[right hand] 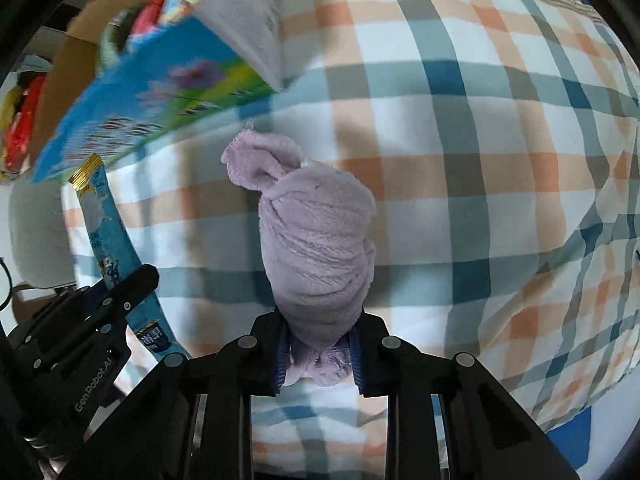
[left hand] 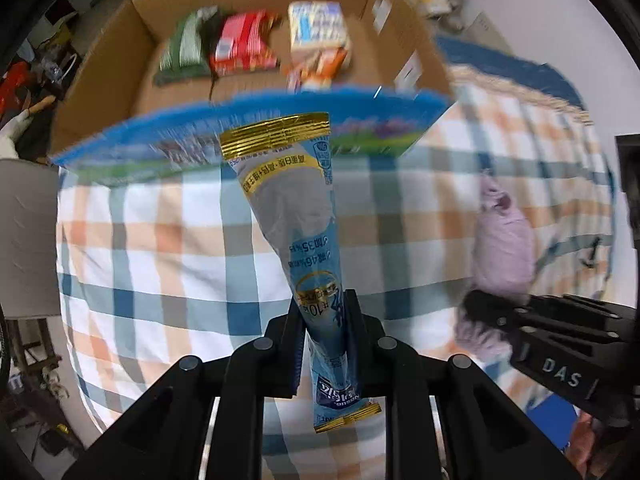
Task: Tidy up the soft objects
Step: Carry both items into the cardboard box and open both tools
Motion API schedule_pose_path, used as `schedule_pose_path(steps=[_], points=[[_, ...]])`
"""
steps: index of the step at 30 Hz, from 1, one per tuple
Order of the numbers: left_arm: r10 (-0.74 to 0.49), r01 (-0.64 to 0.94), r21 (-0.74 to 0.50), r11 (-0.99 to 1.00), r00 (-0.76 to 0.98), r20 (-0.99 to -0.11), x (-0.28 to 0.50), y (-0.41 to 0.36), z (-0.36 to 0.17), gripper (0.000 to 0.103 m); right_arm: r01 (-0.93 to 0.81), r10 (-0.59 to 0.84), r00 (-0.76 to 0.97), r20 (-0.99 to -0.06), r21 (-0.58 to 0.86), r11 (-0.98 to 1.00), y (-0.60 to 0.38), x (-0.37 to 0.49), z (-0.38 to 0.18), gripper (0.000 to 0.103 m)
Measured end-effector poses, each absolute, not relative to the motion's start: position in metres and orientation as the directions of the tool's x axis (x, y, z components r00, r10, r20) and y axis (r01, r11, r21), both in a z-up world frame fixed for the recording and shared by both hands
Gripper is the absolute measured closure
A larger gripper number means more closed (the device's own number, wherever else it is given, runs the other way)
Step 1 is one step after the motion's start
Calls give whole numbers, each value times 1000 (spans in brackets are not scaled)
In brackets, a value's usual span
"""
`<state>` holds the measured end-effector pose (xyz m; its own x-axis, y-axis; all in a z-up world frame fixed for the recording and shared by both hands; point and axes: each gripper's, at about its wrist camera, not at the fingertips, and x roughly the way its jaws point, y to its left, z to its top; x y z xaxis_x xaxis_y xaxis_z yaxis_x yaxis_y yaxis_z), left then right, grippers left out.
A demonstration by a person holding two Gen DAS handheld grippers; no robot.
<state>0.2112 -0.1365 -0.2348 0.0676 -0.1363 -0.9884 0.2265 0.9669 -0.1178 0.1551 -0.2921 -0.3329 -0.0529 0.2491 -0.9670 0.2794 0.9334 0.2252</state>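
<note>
My left gripper (left hand: pixel 326 320) is shut on a long blue sachet (left hand: pixel 296 216) with gold ends, held above the checked cloth; it also shows in the right wrist view (right hand: pixel 112 256). My right gripper (right hand: pixel 320 340) is shut on a rolled lilac towel (right hand: pixel 316 240), held above the cloth; the towel shows at the right of the left wrist view (left hand: pixel 502 248). An open cardboard box (left hand: pixel 100 76) stands beyond, with several snack packs inside (left hand: pixel 244 40). A blue flat pack (left hand: pixel 360 132) leans at the box's near edge.
A checked blue, orange and white cloth (right hand: pixel 480 160) covers the surface. A grey chair back (left hand: pixel 28 236) stands at the left. Clutter lies on the floor at the far left (left hand: pixel 20 80).
</note>
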Motion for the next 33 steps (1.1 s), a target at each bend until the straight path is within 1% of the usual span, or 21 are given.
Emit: schedule_pose_path(steps=[2,7,10,12,14,18,22,26,31,33], points=[[-170,231,-144,962,99,-980,211,-129,-207,88,269,268,-28,-963,251,930,-288,156,-316,77],[-219,227,-178,957,168,-961,223,-102,-160,88,222,312,52,-949,316,923,-280,159,-262,77],[-231,219,-184,958,209,-950,250,-85,-143,88,184,344,99,-934,357,916,-264,175,-225,77],[-231,202,-185,962,234,-944,270,-74,-130,88,164,360,118,-926,375,912,-250,188,-213,77],[-230,192,-186,964,242,-943,291,-64,-128,88,139,369,138,-919,387,911,-234,206,-201,77],[-184,163,-144,976,260,-948,339,-42,-134,88,115,375,150,-915,393,912,-217,242,-189,77],[-173,97,-157,983,180,-968,392,-23,-159,88,112,348,140,-927,364,925,-199,287,-192,77],[-156,51,-153,987,68,-985,429,-16,-200,88,141,335,103,-937,347,927,-185,325,-210,77],[-94,61,-96,994,-24,-995,456,-22,-247,88,194,329,30,-944,328,925,-178,364,-257,76],[-93,67,-96,993,-50,-994,462,-24,-259,88,200,321,6,-947,316,928,-176,373,-272,76]])
